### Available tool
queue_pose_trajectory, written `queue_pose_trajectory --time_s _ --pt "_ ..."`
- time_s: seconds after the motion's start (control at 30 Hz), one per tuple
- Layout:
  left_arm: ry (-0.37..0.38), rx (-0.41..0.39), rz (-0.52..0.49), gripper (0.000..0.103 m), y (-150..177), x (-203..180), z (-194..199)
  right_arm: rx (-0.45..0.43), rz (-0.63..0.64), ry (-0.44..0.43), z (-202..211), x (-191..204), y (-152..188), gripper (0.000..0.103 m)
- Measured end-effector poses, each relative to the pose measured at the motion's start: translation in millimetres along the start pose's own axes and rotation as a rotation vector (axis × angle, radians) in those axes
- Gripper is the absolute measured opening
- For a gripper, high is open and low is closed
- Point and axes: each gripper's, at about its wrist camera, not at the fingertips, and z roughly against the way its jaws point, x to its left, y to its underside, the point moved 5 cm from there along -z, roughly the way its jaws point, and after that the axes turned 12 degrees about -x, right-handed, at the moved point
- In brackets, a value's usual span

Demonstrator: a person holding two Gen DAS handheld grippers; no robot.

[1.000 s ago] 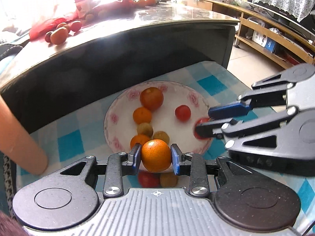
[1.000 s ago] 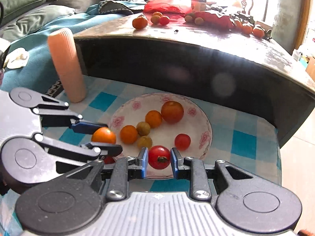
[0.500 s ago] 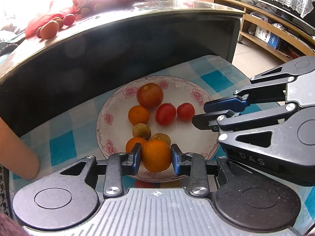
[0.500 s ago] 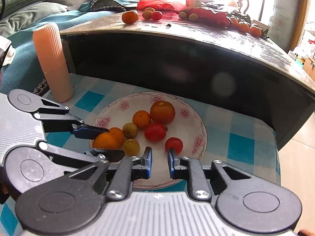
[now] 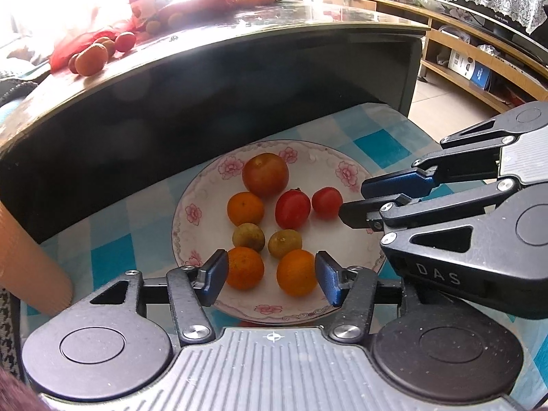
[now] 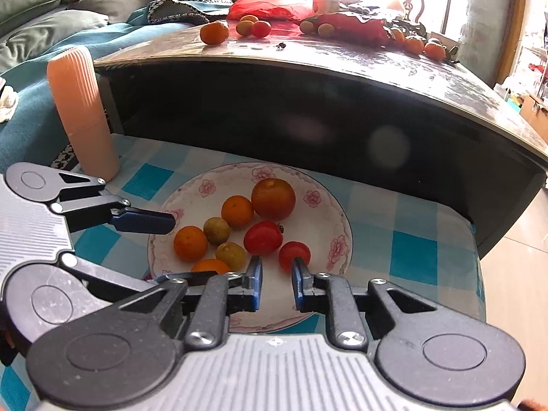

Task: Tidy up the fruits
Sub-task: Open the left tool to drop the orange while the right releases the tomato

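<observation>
A white flowered plate [image 5: 202, 205] [image 6: 328, 212] on a blue checked cloth holds several fruits: a large tomato [image 5: 265, 174] [image 6: 273, 198], two small red tomatoes [image 5: 293, 208] [image 5: 327, 202], oranges and two greenish fruits. My left gripper [image 5: 270, 279] is open over the plate's near rim, with an orange [image 5: 296, 276] lying loose between its fingers. My right gripper [image 6: 276, 281] is open and empty at the plate's right side, its tips near a small tomato [image 6: 294, 255].
A dark glossy table [image 5: 239, 34] [image 6: 342, 61] stands behind the plate with more oranges [image 6: 214, 32], tomatoes and a red bag [image 6: 274, 0]. A ribbed peach cylinder [image 6: 82, 113] stands left of the plate. Shelving [image 5: 479, 61] is at the right.
My left gripper has opened and let go of the orange, which now lies on the plate. My right gripper released its red tomato earlier and has opened wider.
</observation>
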Motion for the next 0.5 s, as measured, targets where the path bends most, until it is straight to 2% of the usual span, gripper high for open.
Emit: queue_pose_trajectory --time_s 0.27,0.5 --pt "-0.005 -0.008 0.004 0.071 -2.2 0.7 5.8 -0.009 -0.008 0.010 6.2 -1.4 -0.7 0.034" --pt "-0.021 -0.001 0.005 0.072 0.1 3.6 14.8 0.008 -0.005 0.014 14.9 1.8 0.5 0.034"
